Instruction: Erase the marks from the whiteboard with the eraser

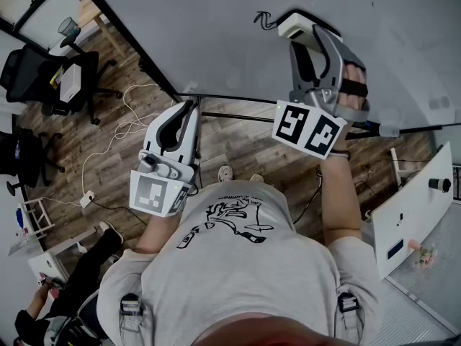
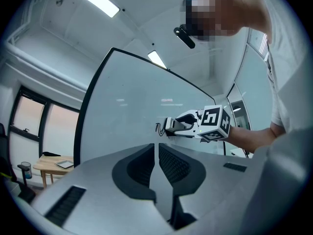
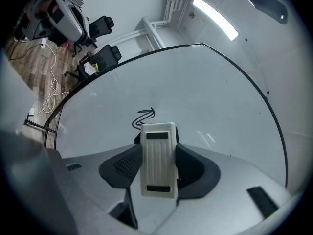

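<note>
One whiteboard [image 1: 216,20], one eraser [image 3: 158,158], one black scribble [image 3: 143,116], and two grippers: the left gripper [image 2: 157,153] and the right gripper [image 3: 157,148].

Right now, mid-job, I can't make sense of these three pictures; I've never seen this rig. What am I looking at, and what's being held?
No robot here: a person holds a two-jaw gripper in each hand. One picture looks down from a camera on the head; the other two cameras ride on the grippers, looking along their jaws. The right gripper is shut on a white ribbed plastic eraser, right beside a black squiggly marker line on the large pale whiteboard. The left gripper is held off the board, jaws together, empty.
</note>
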Motion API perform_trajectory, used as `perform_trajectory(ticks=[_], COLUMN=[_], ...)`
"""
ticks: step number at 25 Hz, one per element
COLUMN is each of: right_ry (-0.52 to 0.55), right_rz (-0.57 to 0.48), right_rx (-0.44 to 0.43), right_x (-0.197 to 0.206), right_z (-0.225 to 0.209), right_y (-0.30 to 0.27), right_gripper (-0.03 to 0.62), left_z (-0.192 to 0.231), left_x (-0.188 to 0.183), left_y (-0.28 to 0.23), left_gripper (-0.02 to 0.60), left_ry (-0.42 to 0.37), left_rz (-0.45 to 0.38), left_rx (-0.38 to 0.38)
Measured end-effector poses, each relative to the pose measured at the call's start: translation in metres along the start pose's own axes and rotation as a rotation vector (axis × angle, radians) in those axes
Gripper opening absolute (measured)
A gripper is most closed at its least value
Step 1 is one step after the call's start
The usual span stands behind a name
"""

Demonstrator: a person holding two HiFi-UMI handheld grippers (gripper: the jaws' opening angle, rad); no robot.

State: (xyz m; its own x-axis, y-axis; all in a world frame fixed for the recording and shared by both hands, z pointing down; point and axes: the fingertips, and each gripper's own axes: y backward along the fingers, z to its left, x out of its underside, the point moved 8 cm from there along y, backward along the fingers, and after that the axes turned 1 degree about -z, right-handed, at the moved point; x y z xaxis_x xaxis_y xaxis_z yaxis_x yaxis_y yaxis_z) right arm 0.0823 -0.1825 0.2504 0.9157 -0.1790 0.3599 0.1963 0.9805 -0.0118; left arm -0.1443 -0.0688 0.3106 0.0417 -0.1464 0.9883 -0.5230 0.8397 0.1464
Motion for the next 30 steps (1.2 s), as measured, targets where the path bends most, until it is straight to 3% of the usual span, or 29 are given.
perform_trajectory(ticks=[30], right_ry=[0.036], right_rz=[0.008], right_rx=[-0.155], right_x=[0.004], right_z=[0.072], right_y=[-0.008], right_gripper=[0.225], left_z=[0.001], left_x=[0.002], left_y=[0.001], left_gripper=[0.043], left_ry=[0.002], left_rz=[-0.002], left_rx=[-0.014])
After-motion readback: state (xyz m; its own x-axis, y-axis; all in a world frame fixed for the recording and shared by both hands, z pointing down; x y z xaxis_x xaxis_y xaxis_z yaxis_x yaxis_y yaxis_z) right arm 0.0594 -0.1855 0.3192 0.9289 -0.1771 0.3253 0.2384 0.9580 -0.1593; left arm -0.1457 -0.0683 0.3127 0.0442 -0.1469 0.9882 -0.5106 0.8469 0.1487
